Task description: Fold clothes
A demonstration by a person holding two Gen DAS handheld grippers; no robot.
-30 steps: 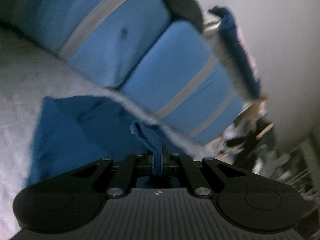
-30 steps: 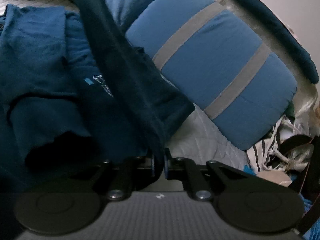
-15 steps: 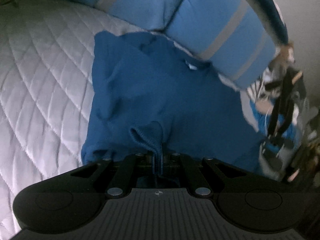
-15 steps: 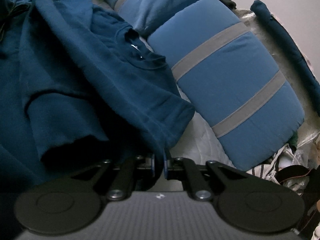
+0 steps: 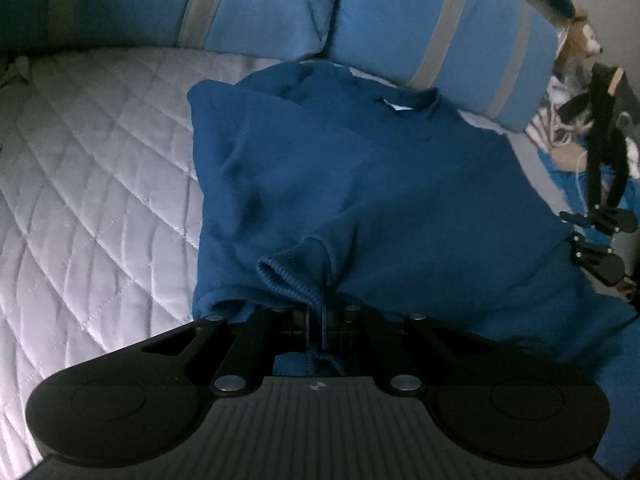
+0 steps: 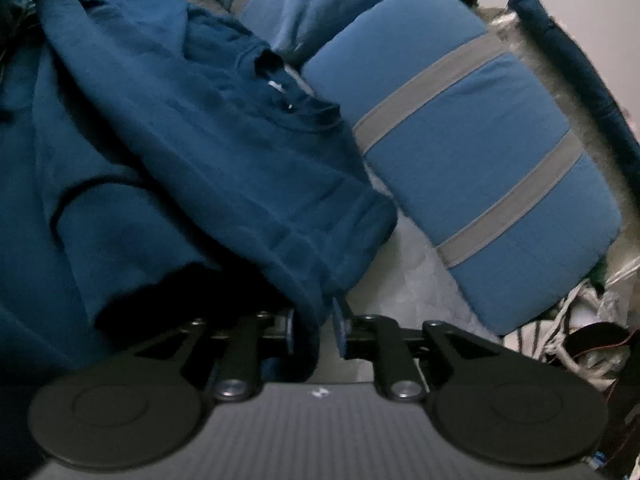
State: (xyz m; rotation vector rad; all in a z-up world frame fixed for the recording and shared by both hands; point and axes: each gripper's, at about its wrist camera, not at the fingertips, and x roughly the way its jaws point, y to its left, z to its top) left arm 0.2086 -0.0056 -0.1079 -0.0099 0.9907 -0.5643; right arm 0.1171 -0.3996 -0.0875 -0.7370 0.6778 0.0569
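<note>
Blue sweatshirt (image 5: 360, 184) lower part hidden, left tongs (image 5: 316, 328) pinching cuff (image 5: 296, 272), right tongs (image 6: 314, 330) opening around hem

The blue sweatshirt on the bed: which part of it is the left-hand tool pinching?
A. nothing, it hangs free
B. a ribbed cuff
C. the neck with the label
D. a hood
B: in the left wrist view the left gripper is shut on the ribbed cuff of the blue sweatshirt, while the neck label lies far off by the striped pillows.
</note>
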